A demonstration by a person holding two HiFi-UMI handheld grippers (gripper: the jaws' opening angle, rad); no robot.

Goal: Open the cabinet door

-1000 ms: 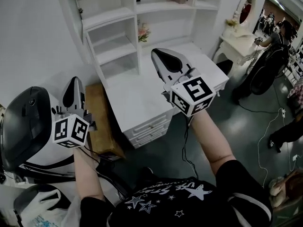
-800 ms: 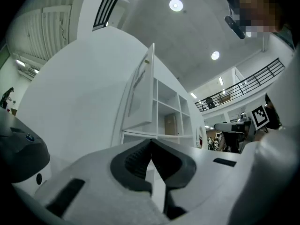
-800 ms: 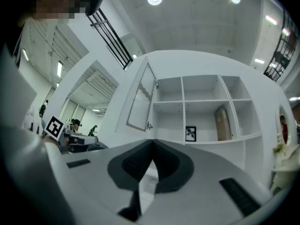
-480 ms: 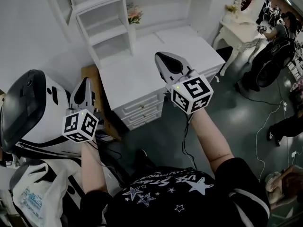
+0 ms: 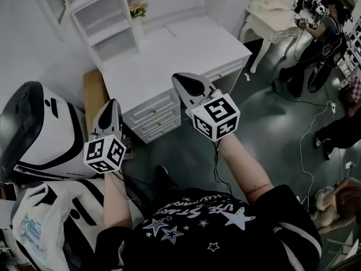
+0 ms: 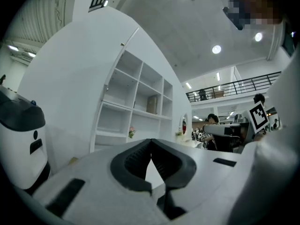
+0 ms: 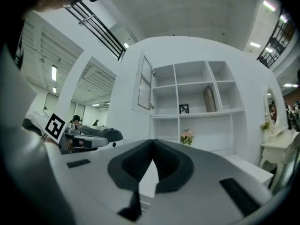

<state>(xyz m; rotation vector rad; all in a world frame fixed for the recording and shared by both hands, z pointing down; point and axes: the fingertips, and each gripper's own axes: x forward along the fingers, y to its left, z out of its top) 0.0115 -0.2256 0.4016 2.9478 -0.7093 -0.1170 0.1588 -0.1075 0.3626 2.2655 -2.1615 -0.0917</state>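
Cabinet door (image 7: pixel 143 85): a glazed panel at the upper left corner of the white shelf unit (image 7: pixel 197 107), swung out from its frame. Nothing is touching it.

Left gripper (image 6: pixel 151 142): jaws closed, nothing between them. Right gripper (image 7: pixel 152 143): jaws closed too, and empty. Both are held level, pointing toward the shelves and well apart from the door.

Surface: the shelf unit stands on the back of a white desk (image 5: pixel 169 55). The desk top is mostly bare, with flowers (image 5: pixel 137 5) by the shelves and drawers (image 5: pixel 152 117) in the front. A wooden board (image 5: pixel 93 92) stands against the desk's left side.

Room: dark grey floor (image 5: pixel 265 123) with a thin cable (image 5: pixel 304 145) trailing over it. There is a small white side table (image 5: pixel 271 21) at upper right, with people beyond it. A large white-and-black machine (image 5: pixel 39 134) sits at the left.

Hard to make out: the head view cuts off the upper shelves, so the door barely shows there. The door's handle is too small to tell. A dark framed picture (image 7: pixel 184 108) on a middle shelf cannot be read.
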